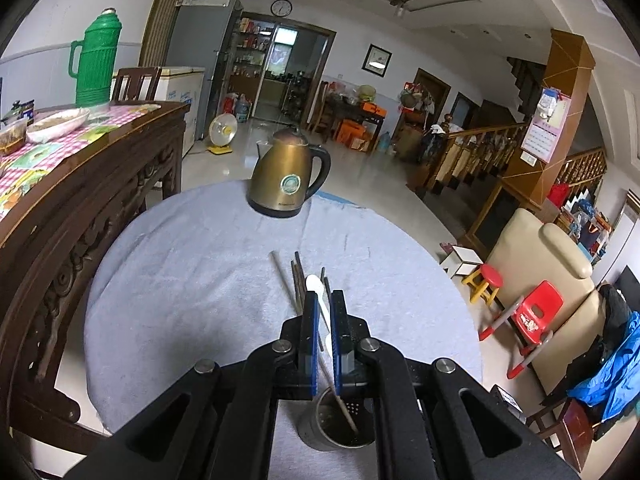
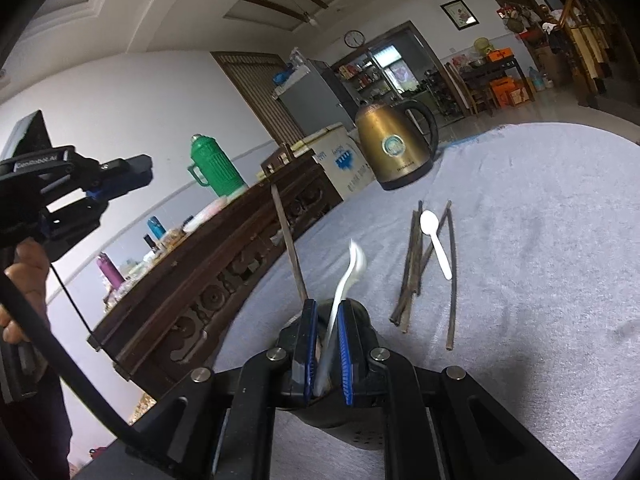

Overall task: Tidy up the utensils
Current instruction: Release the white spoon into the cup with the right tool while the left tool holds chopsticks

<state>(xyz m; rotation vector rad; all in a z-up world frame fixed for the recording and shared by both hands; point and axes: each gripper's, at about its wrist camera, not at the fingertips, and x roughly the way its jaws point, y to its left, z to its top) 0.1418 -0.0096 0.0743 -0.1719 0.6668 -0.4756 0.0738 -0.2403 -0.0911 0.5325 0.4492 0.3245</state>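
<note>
The right gripper (image 2: 325, 312) clamps the handle of a white plastic spoon (image 2: 347, 276) above a perforated metal utensil cup (image 2: 356, 432), which already holds one chopstick (image 2: 289, 240). The left gripper (image 2: 132, 170) hangs beside it, fingers nearly together with nothing between them. Dark wooden chopsticks (image 2: 414, 268) and a second white spoon (image 2: 437, 244) lie on the pale blue towel-covered table (image 2: 540, 240), near a brass-coloured electric kettle (image 2: 394, 148).

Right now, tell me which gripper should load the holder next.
Right. The right gripper grips a white spoon just above the holder; the left gripper is up in the air, holding nothing.
</note>
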